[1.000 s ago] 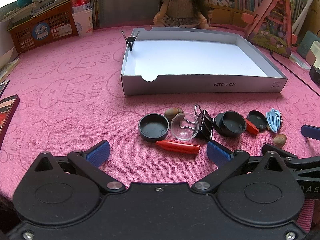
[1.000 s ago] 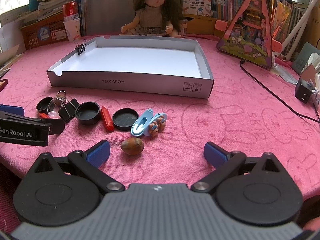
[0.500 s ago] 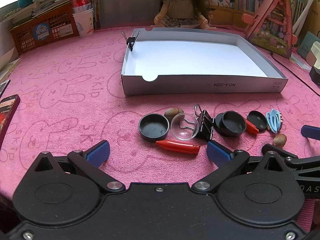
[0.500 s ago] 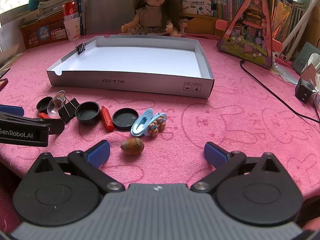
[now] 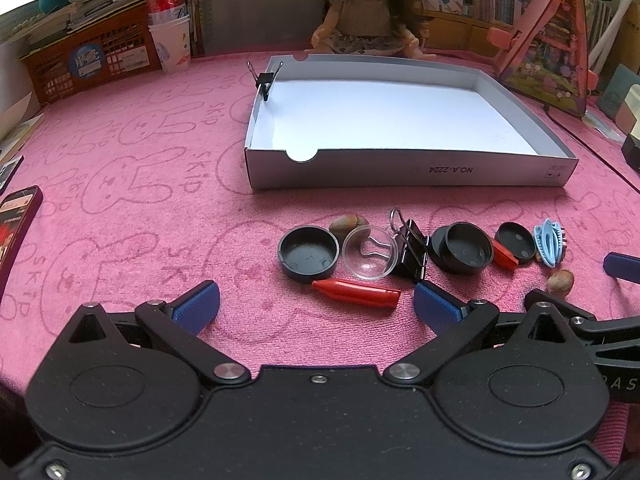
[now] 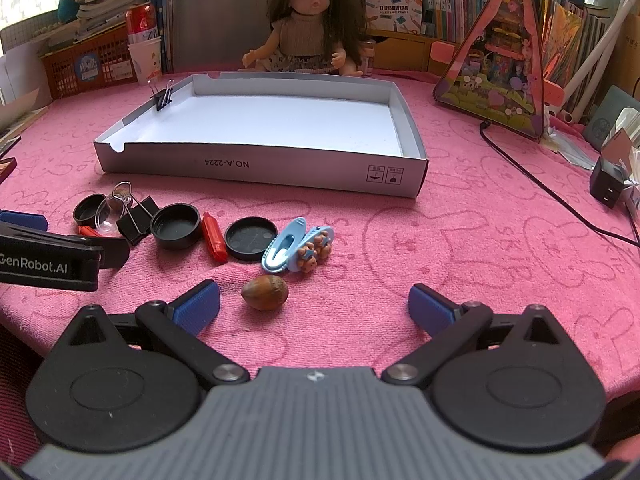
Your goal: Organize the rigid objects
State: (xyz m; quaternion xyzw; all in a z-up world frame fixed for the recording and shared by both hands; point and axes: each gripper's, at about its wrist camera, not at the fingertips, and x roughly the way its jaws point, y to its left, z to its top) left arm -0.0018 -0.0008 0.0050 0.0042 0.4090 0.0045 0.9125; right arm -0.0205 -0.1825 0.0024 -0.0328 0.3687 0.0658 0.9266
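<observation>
A row of small items lies on the pink cloth in front of a shallow white box (image 5: 400,172) (image 6: 256,168). From the left: a black cap (image 5: 308,254), a clear dome (image 5: 370,252), a black binder clip (image 5: 412,248), a red crayon-like piece (image 5: 356,293), a black lid (image 5: 464,247), a blue hair clip (image 6: 296,250) and a brown nut (image 6: 265,292). My left gripper (image 5: 316,307) hovers open just before the red piece. My right gripper (image 6: 314,310) is open too, with the nut near its left finger. Another binder clip (image 5: 264,80) grips the box's left wall.
A doll (image 6: 308,32) sits behind the box. A pink triangular toy house (image 6: 500,68) stands at the back right, with a black cable (image 6: 560,196) and an adapter (image 6: 608,188) beside it. An orange basket, a cup and a can stand at the back left (image 5: 120,56). A phone (image 5: 16,224) lies at the left edge.
</observation>
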